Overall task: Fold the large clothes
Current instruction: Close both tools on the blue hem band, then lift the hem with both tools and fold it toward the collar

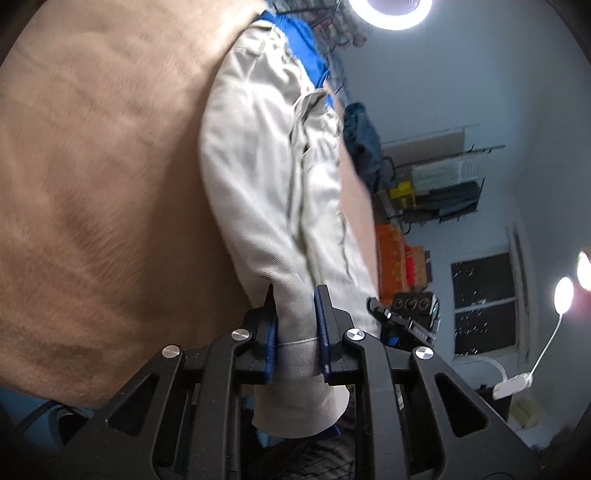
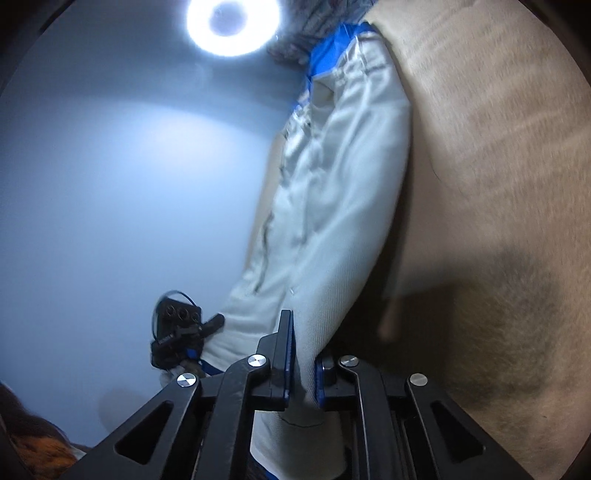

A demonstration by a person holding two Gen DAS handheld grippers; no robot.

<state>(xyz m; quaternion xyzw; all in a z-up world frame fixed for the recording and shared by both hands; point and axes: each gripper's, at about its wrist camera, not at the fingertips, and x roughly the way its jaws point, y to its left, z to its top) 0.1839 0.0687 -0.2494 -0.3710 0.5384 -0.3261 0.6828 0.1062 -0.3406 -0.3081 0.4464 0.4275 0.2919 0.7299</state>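
Observation:
A large pale grey-white garment [image 1: 266,177] with blue trim hangs lifted beside a tan fabric surface [image 1: 103,166]. My left gripper [image 1: 295,299] is shut on one hemmed end of it, the cloth pinched between its blue pads. In the right wrist view the same garment [image 2: 332,192] stretches away upward, and my right gripper [image 2: 304,332] is shut on its other hemmed end. Each gripper shows in the other's view: the right one in the left wrist view [image 1: 406,317], the left one in the right wrist view [image 2: 181,336].
The tan surface [image 2: 498,166] fills one side of both views. A ring light [image 2: 232,22] glows overhead. Shelves with boxes [image 1: 424,192], a dark window [image 1: 484,302] and a desk lamp [image 1: 561,295] are in the room behind.

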